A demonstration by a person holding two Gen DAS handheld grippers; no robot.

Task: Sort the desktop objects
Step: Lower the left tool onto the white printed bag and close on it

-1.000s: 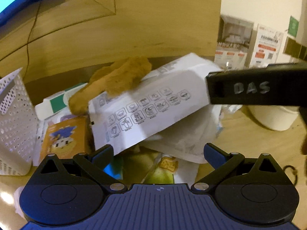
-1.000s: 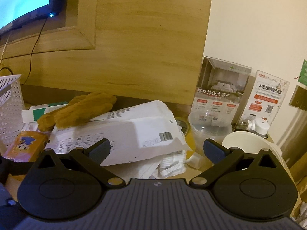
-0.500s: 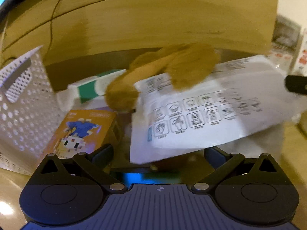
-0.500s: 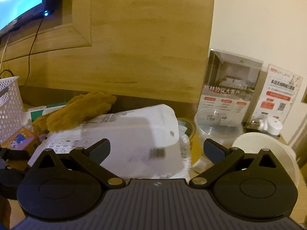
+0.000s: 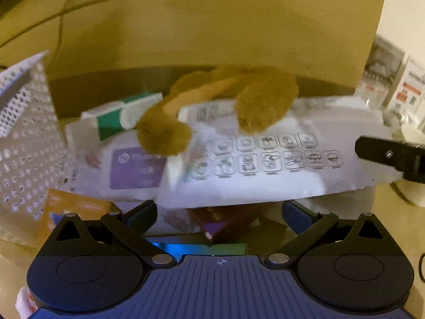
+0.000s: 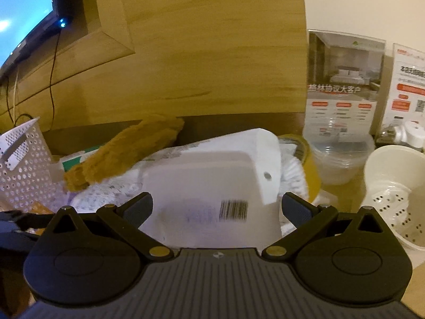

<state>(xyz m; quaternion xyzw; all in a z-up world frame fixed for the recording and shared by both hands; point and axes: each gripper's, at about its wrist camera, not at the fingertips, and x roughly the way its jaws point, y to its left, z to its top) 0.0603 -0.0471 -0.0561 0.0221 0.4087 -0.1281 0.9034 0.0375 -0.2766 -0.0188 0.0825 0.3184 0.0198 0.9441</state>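
Both the left gripper point(image 5: 217, 210) and the right gripper point(image 6: 217, 208) have their jaws spread wide and hold nothing. The white packet point(image 5: 265, 170) printed with small icons lies across the pile on the tabletop point(image 5: 382, 212), just ahead of both, with the brown plush toy point(image 5: 239, 101) resting on its far edge. A white perforated basket point(image 5: 24, 133) stands at the left, and an orange box point(image 5: 71, 207) lies beside it.

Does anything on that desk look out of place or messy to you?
Yes. It is a heap: a brown plush toy sprawls across a big white packet that lies tilted over other packs, with a green and white box wedged behind. The white perforated basket stands beside the pile, its inside out of sight.
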